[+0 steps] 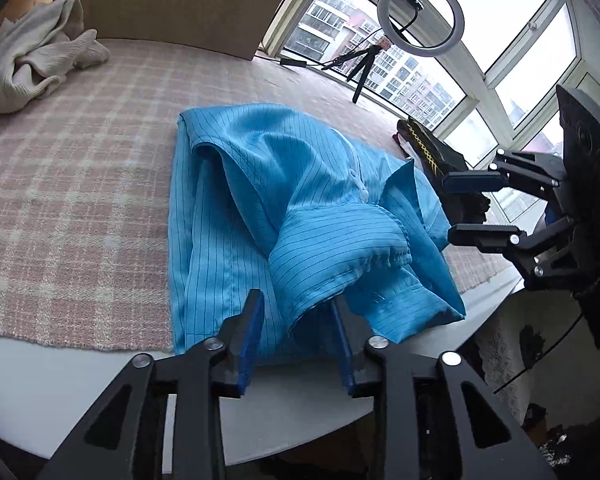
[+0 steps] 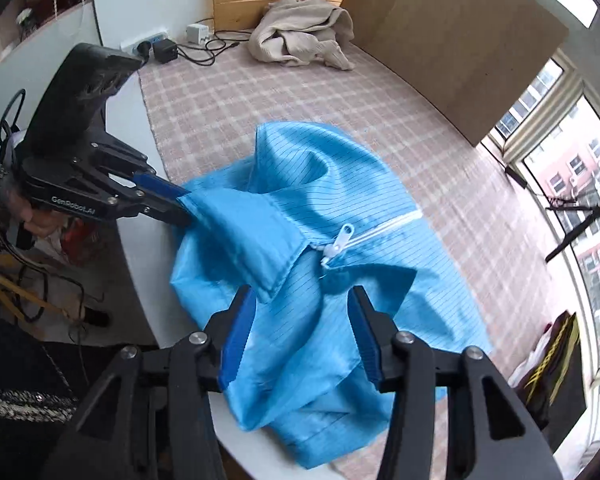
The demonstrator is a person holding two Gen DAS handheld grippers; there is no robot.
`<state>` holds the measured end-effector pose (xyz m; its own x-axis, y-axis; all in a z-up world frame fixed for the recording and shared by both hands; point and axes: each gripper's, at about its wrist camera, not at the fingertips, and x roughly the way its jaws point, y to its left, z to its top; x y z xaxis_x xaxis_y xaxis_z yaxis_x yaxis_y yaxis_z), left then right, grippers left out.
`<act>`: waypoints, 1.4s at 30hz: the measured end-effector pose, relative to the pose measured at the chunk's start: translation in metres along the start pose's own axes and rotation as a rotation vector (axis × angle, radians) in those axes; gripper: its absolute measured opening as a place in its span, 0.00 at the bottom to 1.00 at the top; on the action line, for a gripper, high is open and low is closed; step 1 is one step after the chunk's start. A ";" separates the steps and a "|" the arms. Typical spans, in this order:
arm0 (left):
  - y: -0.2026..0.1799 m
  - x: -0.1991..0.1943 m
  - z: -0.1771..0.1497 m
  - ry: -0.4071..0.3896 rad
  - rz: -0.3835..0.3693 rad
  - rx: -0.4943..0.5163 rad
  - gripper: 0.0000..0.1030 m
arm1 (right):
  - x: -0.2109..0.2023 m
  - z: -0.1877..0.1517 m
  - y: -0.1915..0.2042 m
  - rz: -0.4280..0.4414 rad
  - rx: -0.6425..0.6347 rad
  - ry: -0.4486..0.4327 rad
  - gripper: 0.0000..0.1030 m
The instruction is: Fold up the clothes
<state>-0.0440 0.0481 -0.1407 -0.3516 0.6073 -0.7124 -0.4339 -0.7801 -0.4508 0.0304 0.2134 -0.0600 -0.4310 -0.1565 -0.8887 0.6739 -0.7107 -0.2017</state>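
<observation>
The left claw (image 1: 296,312) stands parted around a bunched cuff of the blue jacket (image 1: 260,208), its pads not pressing. The right claw (image 2: 300,320) hangs released above the jacket's collar, gripping nothing. The jacket lies crumpled at the worktop (image 1: 80,368) edge, partly on a checked cloth (image 1: 80,160). A cream garment (image 1: 36,60) lies far back.

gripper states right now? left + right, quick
Left claw: jaws apart, blue jacket cuff between them, grip cannot be told.
Right claw: open over the jacket, holding nothing.

Soft window daylight, fisheye-warped edges
</observation>
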 end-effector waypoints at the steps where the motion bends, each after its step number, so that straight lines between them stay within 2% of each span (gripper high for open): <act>1: -0.002 0.003 0.001 -0.004 0.006 0.008 0.33 | 0.002 0.005 -0.006 -0.009 -0.044 0.010 0.46; 2: -0.005 0.005 0.003 -0.007 0.009 0.014 0.24 | 0.005 0.006 -0.010 -0.020 -0.089 0.016 0.46; 3: -0.005 0.007 0.004 -0.009 0.011 0.014 0.09 | 0.010 0.006 -0.012 -0.006 -0.127 0.022 0.46; 4: -0.004 0.007 0.006 -0.011 0.006 0.013 0.06 | 0.015 0.006 -0.014 0.009 -0.164 0.029 0.46; 5: -0.005 0.006 0.007 -0.017 0.000 0.012 0.07 | 0.022 0.004 -0.013 0.032 -0.204 0.036 0.46; 7: -0.006 0.005 0.009 -0.014 0.002 0.021 0.07 | 0.040 0.001 -0.007 0.025 -0.308 0.047 0.46; 9: -0.007 0.007 0.010 -0.002 0.024 0.029 0.07 | 0.052 -0.001 -0.001 0.019 -0.387 0.018 0.46; 12: -0.008 0.006 0.012 0.010 0.019 0.020 0.06 | 0.064 0.006 0.005 0.066 -0.451 -0.042 0.46; 17: -0.016 0.010 0.016 0.050 0.068 0.087 0.07 | 0.072 0.023 0.006 0.118 -0.488 -0.136 0.46; 19: -0.014 0.010 0.021 0.053 0.084 0.095 0.06 | 0.069 0.029 0.000 0.187 -0.460 -0.130 0.46; 21: -0.011 0.014 0.027 0.060 0.107 0.119 0.20 | 0.067 0.032 -0.006 0.232 -0.440 -0.128 0.46; 22: -0.010 0.018 0.030 0.066 0.113 0.134 0.21 | 0.065 0.035 -0.009 0.243 -0.422 -0.125 0.46; 25: -0.007 0.035 0.037 0.117 0.050 0.169 0.20 | 0.066 0.048 -0.024 0.257 -0.326 -0.126 0.46; 26: -0.009 0.040 0.037 0.137 0.027 0.193 0.15 | 0.068 0.052 -0.030 0.264 -0.279 -0.119 0.46; 28: -0.008 0.046 0.039 0.162 0.008 0.234 0.14 | 0.073 0.055 -0.037 0.290 -0.236 -0.105 0.46; 31: -0.003 0.051 0.045 0.192 -0.031 0.254 0.09 | 0.084 0.052 -0.026 0.314 -0.278 -0.067 0.45; 32: -0.005 0.050 0.047 0.204 -0.057 0.278 0.04 | 0.088 0.052 -0.023 0.350 -0.274 -0.032 0.42; 33: -0.009 0.049 0.047 0.218 -0.089 0.315 0.04 | 0.092 0.051 -0.020 0.389 -0.268 0.004 0.12; 34: -0.015 0.047 0.047 0.230 -0.122 0.359 0.04 | 0.095 0.054 -0.025 0.466 -0.221 0.049 0.03; 35: -0.022 0.043 0.046 0.241 -0.162 0.407 0.04 | 0.098 0.057 -0.030 0.547 -0.170 0.094 0.03; 39: -0.043 0.034 0.039 0.285 -0.335 0.535 0.03 | 0.080 0.071 -0.061 0.648 -0.100 0.112 0.03; 41: -0.041 0.037 0.040 0.302 -0.372 0.532 0.03 | 0.078 0.077 -0.072 0.710 -0.084 0.161 0.03; 42: -0.037 0.040 0.042 0.308 -0.365 0.529 0.03 | 0.079 0.079 -0.071 0.696 -0.097 0.183 0.03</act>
<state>-0.0766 0.1072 -0.1299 0.1099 0.6846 -0.7206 -0.8510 -0.3097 -0.4240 -0.0983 0.1976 -0.0832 0.2185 -0.4269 -0.8775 0.8094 -0.4230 0.4073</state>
